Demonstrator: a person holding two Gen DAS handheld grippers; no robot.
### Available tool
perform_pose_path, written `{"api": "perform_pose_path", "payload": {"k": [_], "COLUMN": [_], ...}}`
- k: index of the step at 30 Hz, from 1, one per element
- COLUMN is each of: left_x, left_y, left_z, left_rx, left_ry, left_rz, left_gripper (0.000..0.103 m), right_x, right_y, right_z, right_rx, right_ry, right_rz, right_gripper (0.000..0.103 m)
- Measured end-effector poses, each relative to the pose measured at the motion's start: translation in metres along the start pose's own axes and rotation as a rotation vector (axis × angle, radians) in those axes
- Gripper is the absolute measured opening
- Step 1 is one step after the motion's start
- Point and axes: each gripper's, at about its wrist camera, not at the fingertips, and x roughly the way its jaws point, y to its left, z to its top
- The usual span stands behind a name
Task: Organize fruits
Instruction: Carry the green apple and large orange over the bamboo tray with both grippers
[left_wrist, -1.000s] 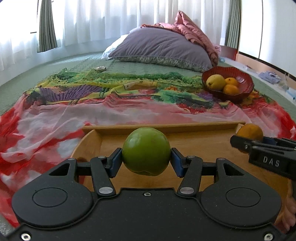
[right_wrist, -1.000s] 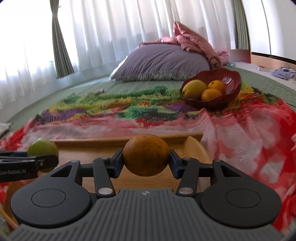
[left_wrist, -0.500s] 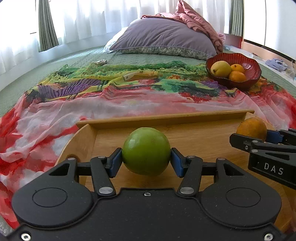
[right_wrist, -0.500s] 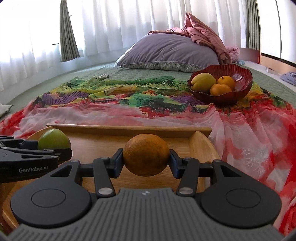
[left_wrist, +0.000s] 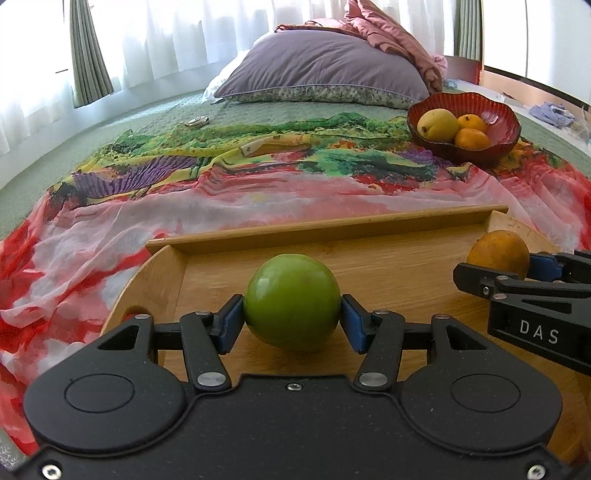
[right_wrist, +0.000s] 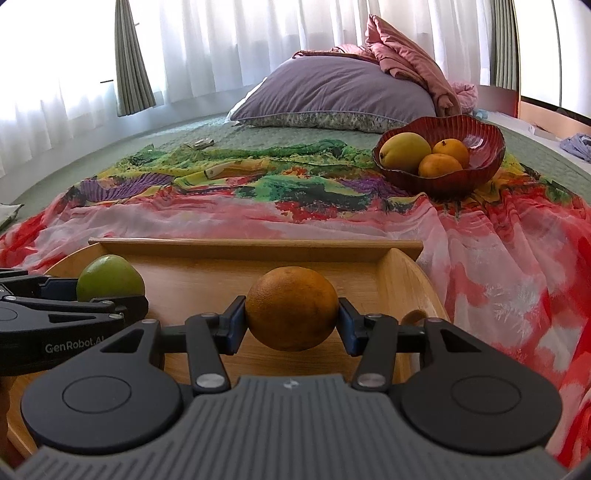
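My left gripper is shut on a green round fruit over the left part of a wooden tray. My right gripper is shut on an orange over the right part of the same tray. Each gripper shows in the other's view: the right one with the orange at the right edge, the left one with the green fruit at the left edge. A dark red bowl at the far right holds a yellow mango and two small oranges.
The tray lies on a colourful red, pink and green cloth spread over a green bed cover. A purple pillow with a pink blanket lies at the back before white curtains. A small object lies on the bed cover at the far left.
Both grippers have come lower and forward over the tray with their fruits held; more of the tray floor shows. The grips have not changed.
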Motion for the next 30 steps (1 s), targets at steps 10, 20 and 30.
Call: {"api": "perform_pose_path", "payload": {"k": [10, 20, 30], "left_x": [0.0006, 0.0011, 0.0018], "left_y": [-0.0011, -0.0024, -0.0021], "left_z": [-0.0006, -0.0008, -0.0005], "left_rx": [0.013, 0.019, 0.016], "left_ry": [-0.002, -0.002, 0.002], "left_rz": [0.005, 0.009, 0.011], "left_gripper": [0.054, 0.053, 0.055], "right_x": [0.0040, 0.0072, 0.0075], "right_y": [-0.0012, -0.0033, -0.0021], "right_z": [-0.0001, -0.0006, -0.0005], "right_rx": [0.011, 0.022, 0.016], "right_ry": [0.017, 0.033, 0.033], "right_rz": [0.003, 0.007, 0.003], "right_gripper": [0.054, 0.054, 0.055]}}
